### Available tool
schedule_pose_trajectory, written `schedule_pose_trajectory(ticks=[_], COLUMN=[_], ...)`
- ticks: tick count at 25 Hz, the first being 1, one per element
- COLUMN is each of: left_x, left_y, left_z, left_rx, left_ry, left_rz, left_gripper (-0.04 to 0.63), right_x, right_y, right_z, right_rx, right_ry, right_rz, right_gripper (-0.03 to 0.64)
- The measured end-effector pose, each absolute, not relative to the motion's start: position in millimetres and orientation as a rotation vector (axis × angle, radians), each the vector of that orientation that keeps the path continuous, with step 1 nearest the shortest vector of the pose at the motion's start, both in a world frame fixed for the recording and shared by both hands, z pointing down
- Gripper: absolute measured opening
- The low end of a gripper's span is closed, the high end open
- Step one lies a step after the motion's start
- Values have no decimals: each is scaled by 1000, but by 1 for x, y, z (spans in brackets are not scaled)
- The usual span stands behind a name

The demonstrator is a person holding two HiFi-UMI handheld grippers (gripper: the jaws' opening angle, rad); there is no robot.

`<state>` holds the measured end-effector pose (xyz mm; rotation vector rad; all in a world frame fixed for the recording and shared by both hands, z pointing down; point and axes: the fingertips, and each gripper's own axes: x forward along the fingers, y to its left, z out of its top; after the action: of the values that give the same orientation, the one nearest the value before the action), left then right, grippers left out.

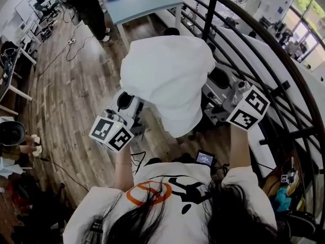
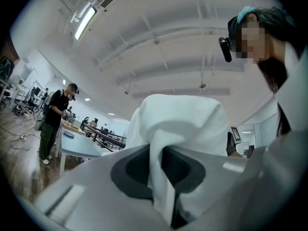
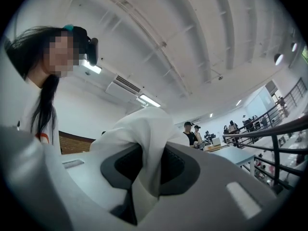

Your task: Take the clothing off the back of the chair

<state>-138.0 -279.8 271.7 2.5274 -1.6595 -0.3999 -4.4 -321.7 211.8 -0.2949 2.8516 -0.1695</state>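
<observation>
A white garment [image 1: 167, 80] hangs lifted in front of me, held from both sides. My left gripper [image 1: 133, 104] is shut on its left edge, and the cloth [image 2: 185, 121] bunches up between the jaws [image 2: 161, 170]. On the other side my right gripper [image 1: 222, 104] is shut on the right edge, with a fold of cloth [image 3: 144, 129] pinched between its jaws [image 3: 147, 174]. The black chair [image 1: 220, 78] is mostly hidden behind the garment; only dark parts show at its right. I cannot tell whether the cloth still touches the chair back.
A curved black railing [image 1: 264, 60] runs close on the right. A blue-grey table [image 1: 142, 1] stands beyond the chair, with a person in black [image 1: 86, 1] at its left. Cables [image 1: 71, 47] lie on the wooden floor [image 1: 66, 100].
</observation>
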Motion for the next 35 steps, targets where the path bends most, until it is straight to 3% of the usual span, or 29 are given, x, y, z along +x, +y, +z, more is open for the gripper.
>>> schedule_pose_trajectory(ticks=[16,35], left_x=[-212,-201], left_y=[-234,-195], left_z=[275,311], left_rx=[2645,2655], left_ry=[-1426,-1157], left_rz=[-416,-389], left_gripper=[55,55], right_x=[-96,-66], right_y=[-253,-196], right_z=[221,278], right_rx=[-497,-947], right_ry=[2819,2702], right_rz=[-197,-402], right_gripper=[100,98])
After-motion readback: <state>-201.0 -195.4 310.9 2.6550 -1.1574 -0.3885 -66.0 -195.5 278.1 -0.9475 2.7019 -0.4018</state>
